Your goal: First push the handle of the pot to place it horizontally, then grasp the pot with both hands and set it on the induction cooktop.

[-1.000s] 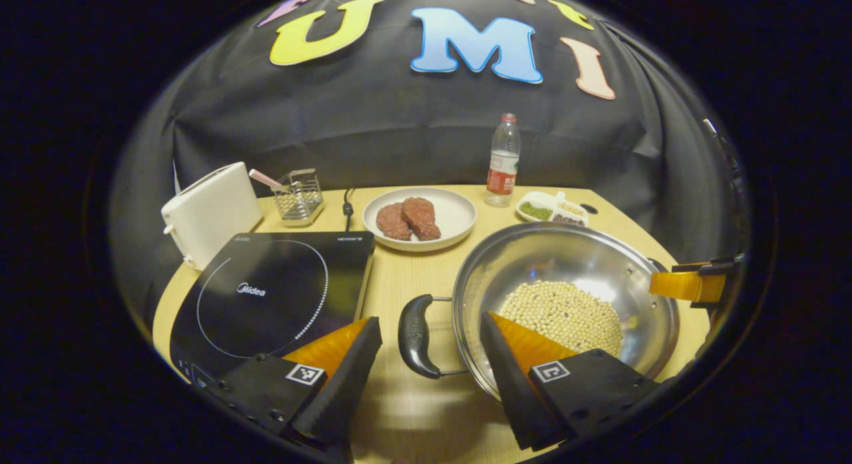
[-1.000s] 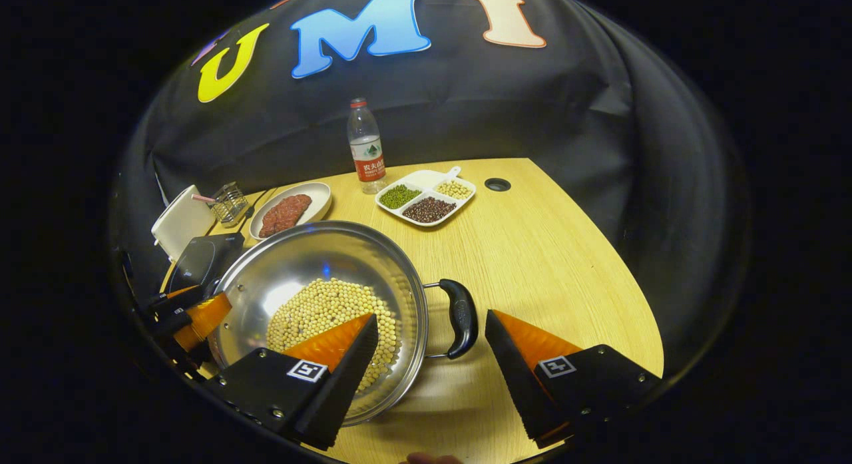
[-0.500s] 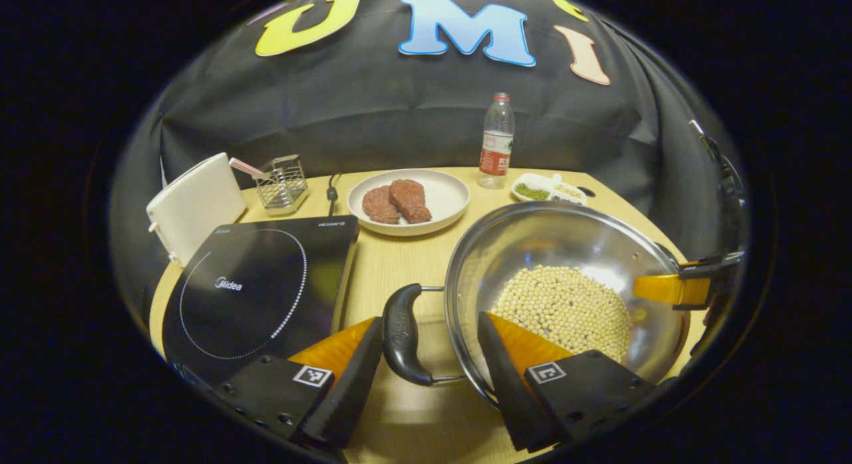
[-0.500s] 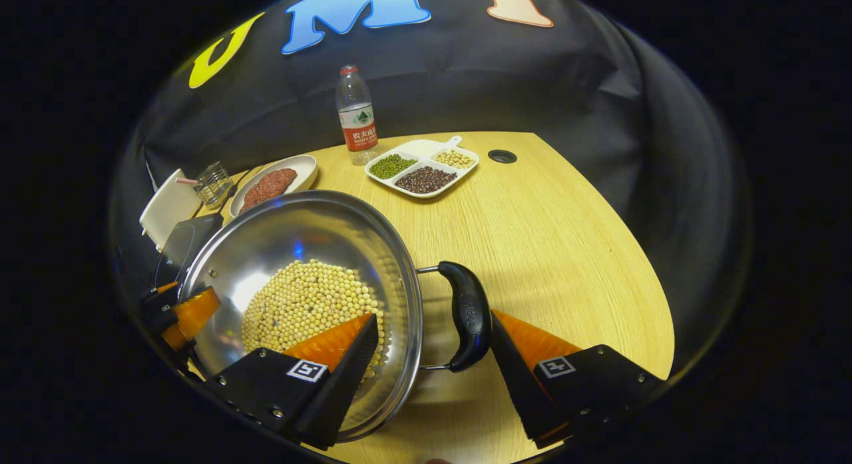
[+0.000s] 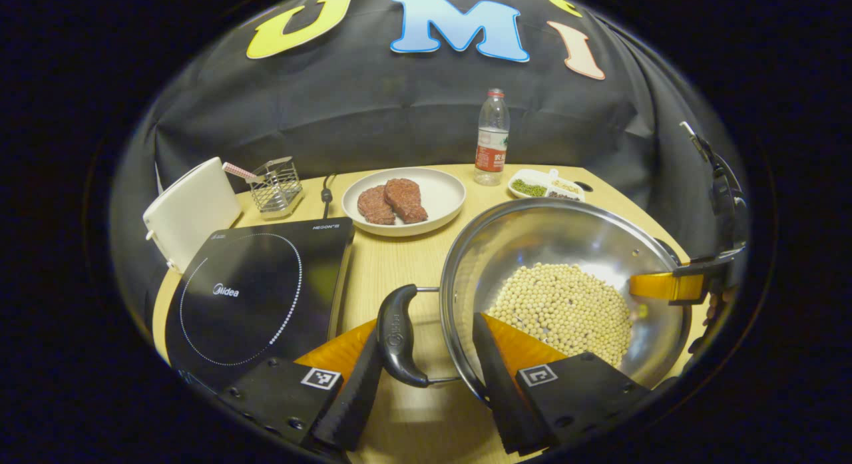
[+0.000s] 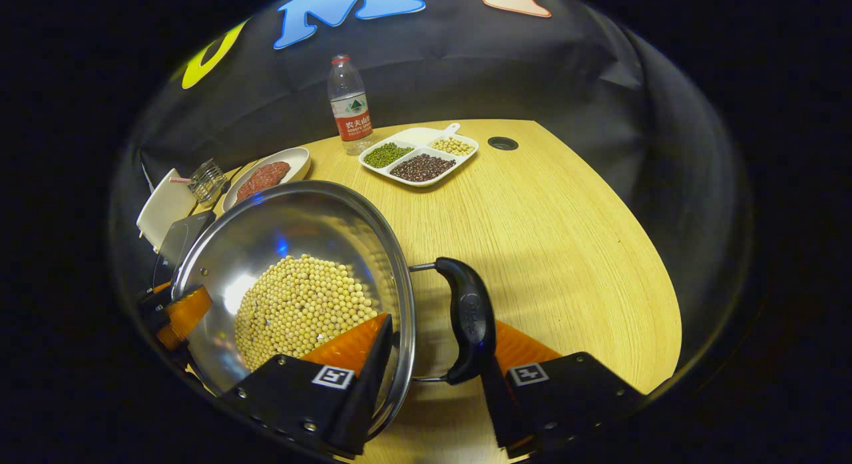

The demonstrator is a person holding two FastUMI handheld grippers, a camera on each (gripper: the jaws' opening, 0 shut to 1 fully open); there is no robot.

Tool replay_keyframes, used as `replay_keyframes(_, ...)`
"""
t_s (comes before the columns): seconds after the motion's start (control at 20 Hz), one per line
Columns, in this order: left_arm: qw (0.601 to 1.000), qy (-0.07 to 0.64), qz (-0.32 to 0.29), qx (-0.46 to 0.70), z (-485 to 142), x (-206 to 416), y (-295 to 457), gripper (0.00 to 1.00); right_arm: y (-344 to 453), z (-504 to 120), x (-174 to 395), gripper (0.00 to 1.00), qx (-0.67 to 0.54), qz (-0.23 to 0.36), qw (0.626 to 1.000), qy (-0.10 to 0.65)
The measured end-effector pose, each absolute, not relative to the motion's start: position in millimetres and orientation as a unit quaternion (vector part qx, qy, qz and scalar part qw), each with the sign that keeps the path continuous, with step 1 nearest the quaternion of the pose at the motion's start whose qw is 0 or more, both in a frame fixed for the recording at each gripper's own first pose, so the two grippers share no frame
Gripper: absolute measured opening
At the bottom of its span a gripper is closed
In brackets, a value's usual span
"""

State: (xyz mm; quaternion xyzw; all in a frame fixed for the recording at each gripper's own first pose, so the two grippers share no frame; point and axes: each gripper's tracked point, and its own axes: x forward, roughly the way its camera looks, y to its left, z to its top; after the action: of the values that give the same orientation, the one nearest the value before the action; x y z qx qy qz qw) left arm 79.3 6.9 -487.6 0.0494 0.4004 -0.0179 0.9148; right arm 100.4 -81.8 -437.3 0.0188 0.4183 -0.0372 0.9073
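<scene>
Dim booth, warm light from overhead

Glare off the pot (image 5: 566,251) wall beyond the tongs; sharp centre, heavy fisheye bending at edges, soft shadows.

Black screwed gripper (image 5: 423,391) bodies, square markers, seemingly orange-backed jaws.

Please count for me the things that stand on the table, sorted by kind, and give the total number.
Cookware: 1, the round steel pot of pale beans
Appliances: 2, the black induction cooktop and the white box-shaped appliance
Dishes: 2, the white round plate of meat and the white divided tray of beans
Bottles: 1, the clear plastic bottle
Holders: 1, the wire basket
Total: 7
</scene>
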Motion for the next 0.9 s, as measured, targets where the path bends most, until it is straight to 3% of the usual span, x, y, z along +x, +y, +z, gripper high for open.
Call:
replay_keyframes(0.15, 0.913, 0.405, -0.014, 0.048, -489.3, 81.4, 8.7, 0.78, -82.2, -434.0, 98.3, 0.66, 0.015, -0.034, 0.909, 0.415)
replay_keyframes(0.2, 0.912, 0.408, -0.013, 0.044, -488.9, 79.1, 9.4, 0.77, -81.3, -433.9, 101.2, 0.66, 0.024, -0.038, 0.91, 0.412)
replay_keyframes(0.25, 0.913, 0.406, -0.012, 0.042, -487.1, 81.6, 9.3, 0.74, -81.4, -436.3, 99.3, 0.6, 0.027, -0.039, 0.907, 0.417)
replay_keyframes(0.45, 0.912, 0.409, -0.013, 0.04, -488.7, 82.0, 10.0, 0.67, -81.3, -435.5, 97.5, 0.6, 0.024, -0.038, 0.908, 0.416)
replay_keyframes(0.5, 0.912, 0.409, -0.012, 0.04, -487.8, 81.3, 10.2, 0.74, -80.5, -436.4, 97.1, 0.6, 0.026, -0.038, 0.908, 0.416)
replay_keyframes(0.6, 0.911, 0.41, -0.014, 0.039, -488.3, 80.6, 9.9, 0.67, -80.5, -435.2, 95.0, 0.6, 0.023, -0.039, 0.909, 0.415)
replay_keyframes(0.65, 0.911, 0.41, -0.015, 0.037, -487.3, 80.9, 9.8, 0.74, -80.1, -434.6, 93.6, 0.6, 0.023, -0.039, 0.908, 0.416)
replay_keyframes(0.9, 0.913, 0.406, -0.016, 0.034, -478.9, 76.4, 11.1, 0.7, -77.7, -427.5, 87.1, 0.6, 0.022, -0.043, 0.909, 0.415)
